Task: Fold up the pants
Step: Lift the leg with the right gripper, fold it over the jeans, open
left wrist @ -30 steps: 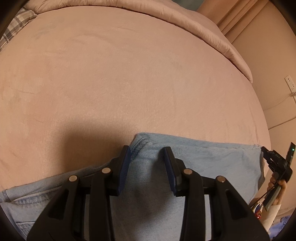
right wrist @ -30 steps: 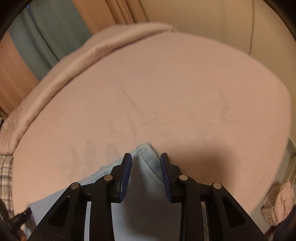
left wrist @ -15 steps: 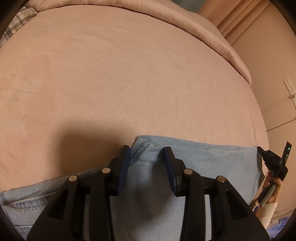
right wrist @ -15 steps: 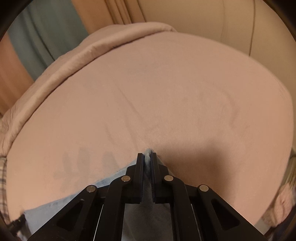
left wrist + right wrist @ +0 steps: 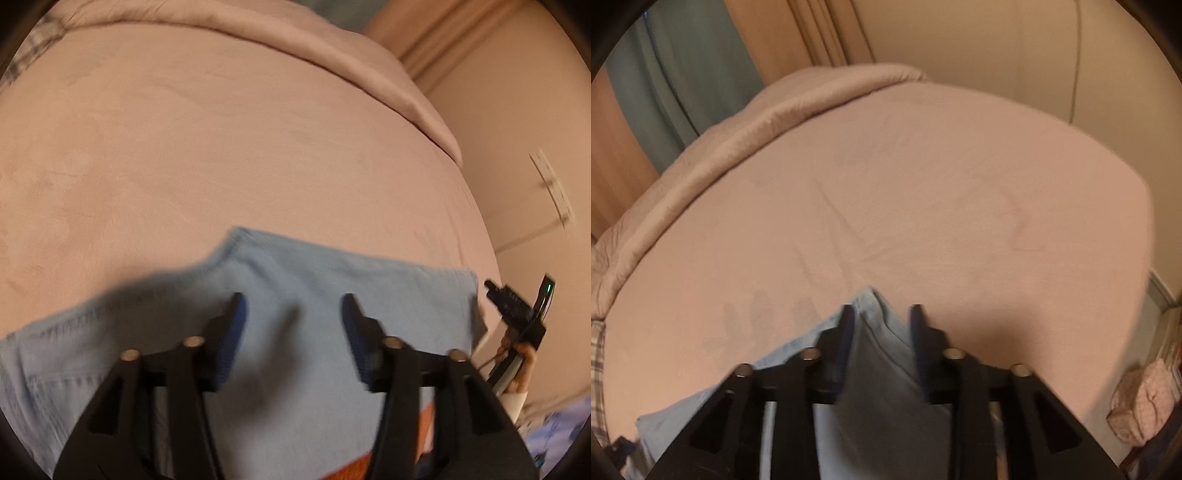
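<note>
Light blue denim pants [image 5: 317, 280] lie folded on a pink bed [image 5: 221, 147], near its front edge. My left gripper [image 5: 293, 306] is open just above the pants, with nothing between its blue pads. My right gripper [image 5: 881, 317] is open too, its jaws standing on either side of a raised corner of the pants [image 5: 875, 314] at the pants' right end. The right gripper and the hand that holds it also show at the right edge of the left wrist view [image 5: 517, 310].
A rolled pink duvet [image 5: 738, 133] lies along the far side of the bed [image 5: 923, 184]. A plaid pillow [image 5: 37, 40] sits at the far left. Walls and curtains [image 5: 683, 74] stand behind. A pink bundle [image 5: 1141, 402] lies on the floor to the right.
My right gripper shut on the pants' corner half a second ago and has now opened again. My left gripper has opened wider and drawn back over the pants.
</note>
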`<action>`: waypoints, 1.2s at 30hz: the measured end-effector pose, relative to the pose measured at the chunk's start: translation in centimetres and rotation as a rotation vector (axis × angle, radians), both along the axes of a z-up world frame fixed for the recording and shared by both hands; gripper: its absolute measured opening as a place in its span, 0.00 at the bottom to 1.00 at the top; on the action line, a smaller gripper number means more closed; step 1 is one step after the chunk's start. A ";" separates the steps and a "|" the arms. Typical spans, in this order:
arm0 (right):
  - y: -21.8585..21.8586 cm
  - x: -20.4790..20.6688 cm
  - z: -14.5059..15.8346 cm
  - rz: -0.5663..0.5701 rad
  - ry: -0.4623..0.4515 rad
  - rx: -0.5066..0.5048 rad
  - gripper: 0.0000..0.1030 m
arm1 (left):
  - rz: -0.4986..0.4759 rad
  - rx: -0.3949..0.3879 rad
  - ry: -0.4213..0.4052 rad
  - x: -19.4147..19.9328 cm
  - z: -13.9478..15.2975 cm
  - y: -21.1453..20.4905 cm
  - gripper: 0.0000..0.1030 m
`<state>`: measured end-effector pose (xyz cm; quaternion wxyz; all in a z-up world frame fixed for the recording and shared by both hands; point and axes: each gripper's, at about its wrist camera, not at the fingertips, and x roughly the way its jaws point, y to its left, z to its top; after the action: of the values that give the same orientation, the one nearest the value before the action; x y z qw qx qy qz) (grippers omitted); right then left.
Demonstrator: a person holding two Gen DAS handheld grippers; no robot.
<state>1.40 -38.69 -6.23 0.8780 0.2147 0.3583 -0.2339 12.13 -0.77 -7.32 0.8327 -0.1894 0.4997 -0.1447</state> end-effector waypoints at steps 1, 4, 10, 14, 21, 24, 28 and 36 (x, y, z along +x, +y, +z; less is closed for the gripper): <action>0.2 -0.8 0.3 -0.007 -0.003 -0.009 0.35 | -0.026 0.005 -0.005 -1.1 0.3 -0.6 0.63; 0.6 -3.7 0.5 -0.013 -0.007 0.001 0.35 | -0.077 -0.011 0.005 -3.2 0.1 -1.7 0.65; 1.0 -7.3 -1.8 -0.031 0.013 0.067 0.38 | -0.133 -0.006 0.092 -5.6 -2.5 -3.3 0.66; 1.1 -8.7 -2.9 -0.042 -0.047 0.143 0.38 | -0.119 0.002 0.122 -5.7 -4.2 -3.3 0.67; -0.1 -7.4 -4.9 -0.046 -0.081 0.241 0.39 | -0.103 -0.033 0.122 -6.2 -4.0 -3.1 0.72; -0.8 -7.8 -5.9 -0.057 -0.141 0.328 0.39 | -0.100 -0.023 0.116 -6.3 -4.0 -3.1 0.72; -1.3 -8.0 -6.6 -0.032 -0.220 0.413 0.39 | -0.090 -0.026 0.125 -6.4 -3.8 -3.4 0.72; -1.1 -7.5 -6.4 -0.030 -0.308 0.484 0.19 | -0.074 -0.017 0.138 -6.8 -3.7 -3.1 0.72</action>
<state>-6.11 -39.75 -12.63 0.8417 0.4564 0.2628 -0.1193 5.37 -3.91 -10.98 0.7888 -0.1874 0.5614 -0.1661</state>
